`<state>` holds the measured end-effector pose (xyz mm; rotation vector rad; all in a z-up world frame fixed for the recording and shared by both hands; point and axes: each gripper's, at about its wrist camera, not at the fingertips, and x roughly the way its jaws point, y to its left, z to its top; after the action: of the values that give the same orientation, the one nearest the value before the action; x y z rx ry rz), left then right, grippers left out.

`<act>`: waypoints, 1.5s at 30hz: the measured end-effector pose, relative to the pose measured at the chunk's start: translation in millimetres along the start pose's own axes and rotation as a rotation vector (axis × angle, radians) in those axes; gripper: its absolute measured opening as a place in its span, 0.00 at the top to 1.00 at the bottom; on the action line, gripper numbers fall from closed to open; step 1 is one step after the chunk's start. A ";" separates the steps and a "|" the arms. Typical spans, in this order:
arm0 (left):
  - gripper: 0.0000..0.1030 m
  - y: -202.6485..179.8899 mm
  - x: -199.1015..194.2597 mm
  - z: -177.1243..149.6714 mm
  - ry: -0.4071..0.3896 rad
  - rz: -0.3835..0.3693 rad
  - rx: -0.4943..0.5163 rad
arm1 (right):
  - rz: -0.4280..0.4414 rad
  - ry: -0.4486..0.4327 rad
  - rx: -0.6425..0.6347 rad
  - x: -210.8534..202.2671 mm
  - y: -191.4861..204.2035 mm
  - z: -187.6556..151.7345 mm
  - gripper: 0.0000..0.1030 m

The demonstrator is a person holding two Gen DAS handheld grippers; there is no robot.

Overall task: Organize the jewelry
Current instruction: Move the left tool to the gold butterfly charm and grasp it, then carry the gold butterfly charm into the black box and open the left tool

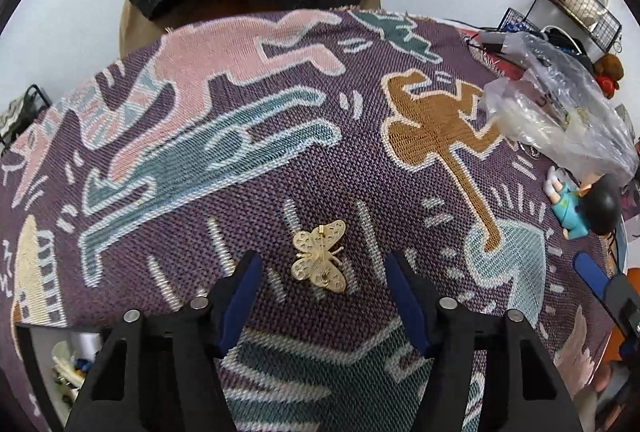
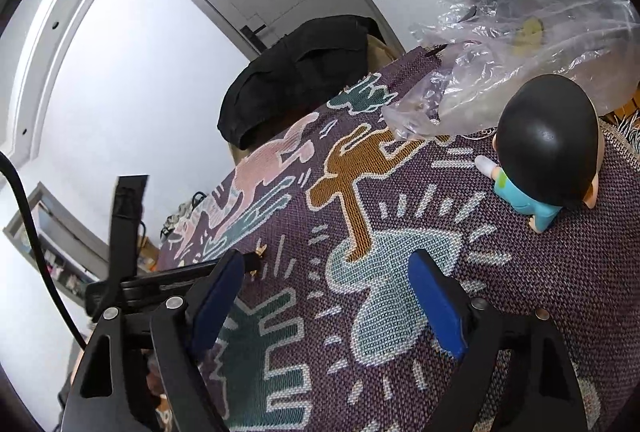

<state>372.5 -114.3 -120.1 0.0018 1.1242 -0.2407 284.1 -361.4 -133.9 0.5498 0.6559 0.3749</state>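
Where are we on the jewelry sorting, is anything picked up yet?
Nothing looks sorted so far. The gold butterfly brooch lies back-up on the purple patterned woven cloth, between the open fingers of the left gripper, not yet grasped. The right gripper is open and empty above the cloth. No jewelry holder is identifiable; the crumpled clear plastic bag may contain more pieces, but I cannot tell. Grasping and placing remain.
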 end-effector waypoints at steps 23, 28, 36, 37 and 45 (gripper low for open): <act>0.71 -2.5 -7.1 -2.3 -0.046 0.043 0.033 | -0.001 0.007 0.006 -1.6 -1.5 -1.6 0.17; 0.71 -0.9 -35.9 -4.2 -0.097 0.024 0.033 | -0.007 -0.001 -0.010 -7.2 8.6 -2.6 0.17; 0.71 16.7 -88.1 -18.4 -0.183 0.010 0.026 | 0.005 -0.003 -0.064 -13.4 39.1 -7.1 0.17; 0.71 20.1 -93.8 -21.0 -0.192 0.009 0.023 | 0.006 -0.002 -0.070 -13.8 42.6 -8.0 0.17; 0.71 53.6 -124.4 -43.4 -0.235 0.002 -0.029 | 0.034 0.019 -0.145 -11.8 80.7 -21.0 0.17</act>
<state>293.1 -33.1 -34.4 -0.0501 0.8933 -0.2168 249.1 -295.5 -94.9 0.4206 0.6325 0.4564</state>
